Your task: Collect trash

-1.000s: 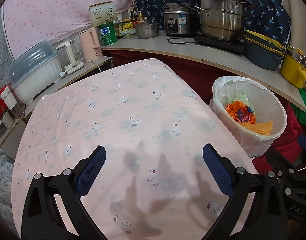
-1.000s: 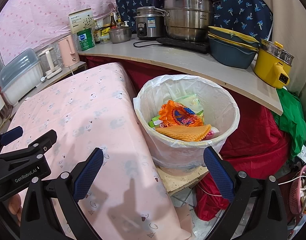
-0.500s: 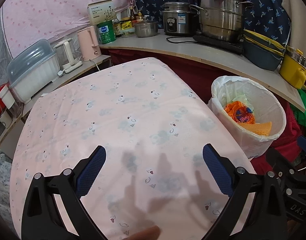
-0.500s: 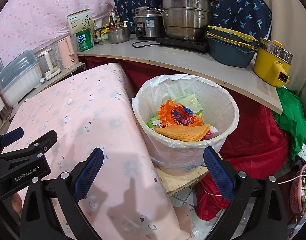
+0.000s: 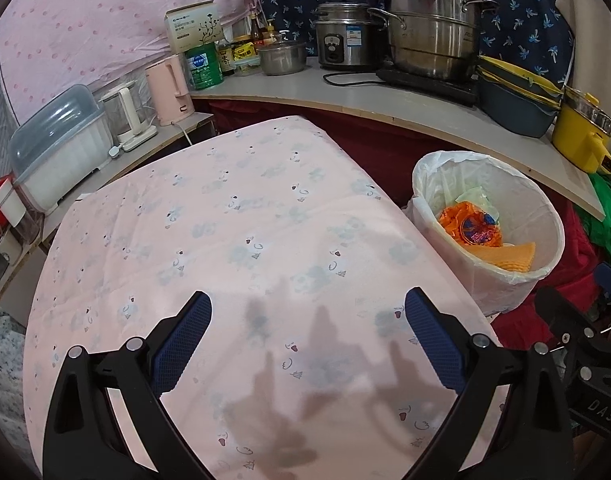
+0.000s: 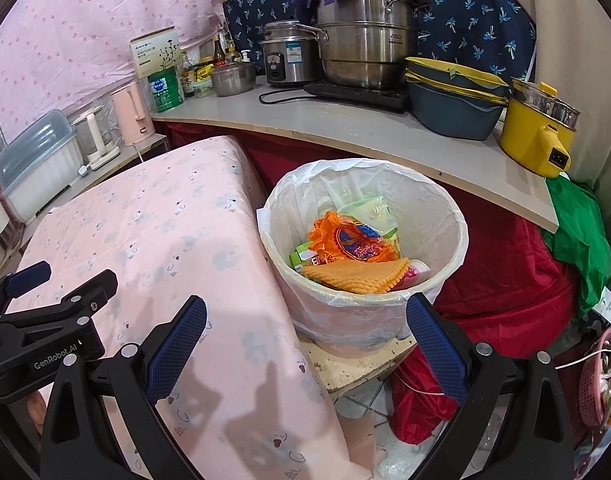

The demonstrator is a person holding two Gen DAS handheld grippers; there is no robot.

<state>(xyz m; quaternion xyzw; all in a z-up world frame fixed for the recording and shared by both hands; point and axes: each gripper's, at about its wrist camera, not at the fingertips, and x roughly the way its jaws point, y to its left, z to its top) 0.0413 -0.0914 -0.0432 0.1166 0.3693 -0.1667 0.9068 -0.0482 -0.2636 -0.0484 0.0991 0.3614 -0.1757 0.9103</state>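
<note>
A white bin [image 6: 445, 284] lined with a plastic bag stands to the right of the pink-clothed table [image 6: 153, 240]. Inside lie an orange snack wrapper [image 6: 345, 240], an orange ribbed cloth [image 6: 357, 276] and green packets. In the left wrist view the same bin [image 5: 517, 292] sits at the right, holding the orange wrapper [image 5: 473, 230]. My left gripper [image 5: 307, 340] hangs open over the table with nothing between its fingers. My right gripper [image 6: 305, 344] is open too, just in front of the bin, empty.
A curved counter [image 6: 345, 128] behind carries a steel steamer pot [image 6: 365, 40], rice cooker [image 6: 289, 56], blue basins [image 6: 453, 96] and a yellow pot [image 6: 537, 120]. A pink kettle [image 5: 169, 88] and dish box [image 5: 61, 148] stand left. Red cloth [image 6: 505, 292] lies beside the bin.
Both grippers stay open and empty. The views have shifted only slightly; a fingertip seen at the bottom edge of the left view half a second ago is gone.
</note>
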